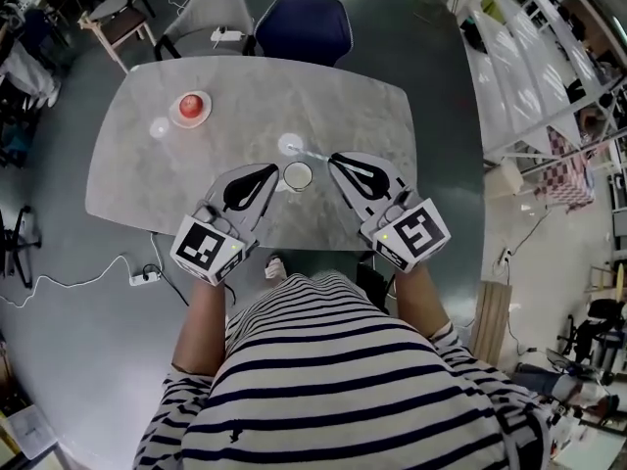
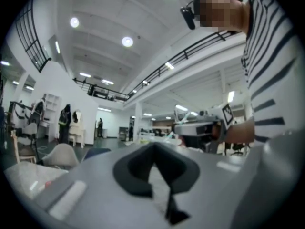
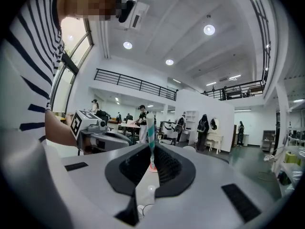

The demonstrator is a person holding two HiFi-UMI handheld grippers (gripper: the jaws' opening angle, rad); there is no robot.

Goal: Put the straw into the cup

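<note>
Right gripper (image 1: 334,158): its jaws were clamped on the straw (image 3: 150,138), which rose upright between the dark pads in the right gripper view.
Straw: it had teal and white stripes; in the head view it showed as a pale line from the right gripper's tips toward a small clear round thing (image 1: 290,144) on the table, and it was not in the cup.
Left gripper (image 1: 272,169): its jaws were together with nothing between them, and its tips were just beside the cup's left side; contact could not be told.
Cup (image 1: 297,175): it was a white-rimmed cup, upright on the table near the front edge, between the two grippers' tips.
Table (image 1: 343,106): it had a pale grey marbled top with rounded corners.
Far left of table: a red round thing on a pink dish (image 1: 192,107) was there, with a small clear thing (image 1: 159,126) just left of it; both were well apart from the cup.
Chairs: a grey chair (image 1: 211,13) and a dark blue chair (image 1: 304,25) stood side by side at the table's far edge.
Person: a striped shirt (image 1: 333,380) filled the lower head view, with bare forearms reaching to both grippers.
</note>
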